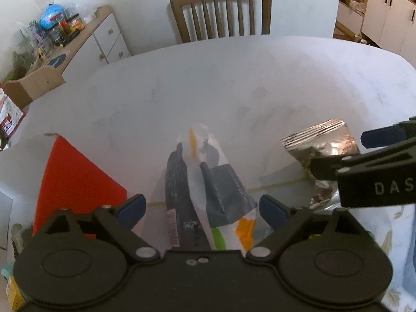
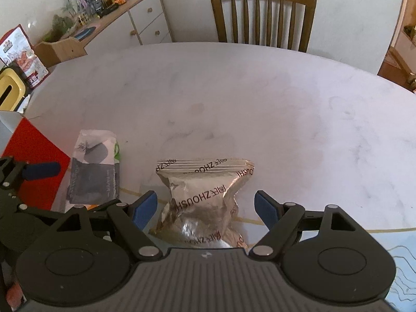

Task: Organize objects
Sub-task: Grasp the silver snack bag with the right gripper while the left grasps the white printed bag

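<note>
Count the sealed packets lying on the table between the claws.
2. The silver foil packet lies between the right claw's fingers; the grey-and-white tissue pack lies to its left, beside the red box. Others may be hidden.

**Two packets on the marble table**

We see a tissue pack (image 1: 208, 182) in white wrapping with grey-black panels and orange and green patches, lying flat and lengthwise on the pale tabletop, just beside a red box (image 1: 75, 179) on its left. To its right, apart from it, we find a crinkled silver foil pouch (image 2: 205, 197) printed with dark lettering, its sealed ribbed edge pointing toward the far side of the table.
</note>
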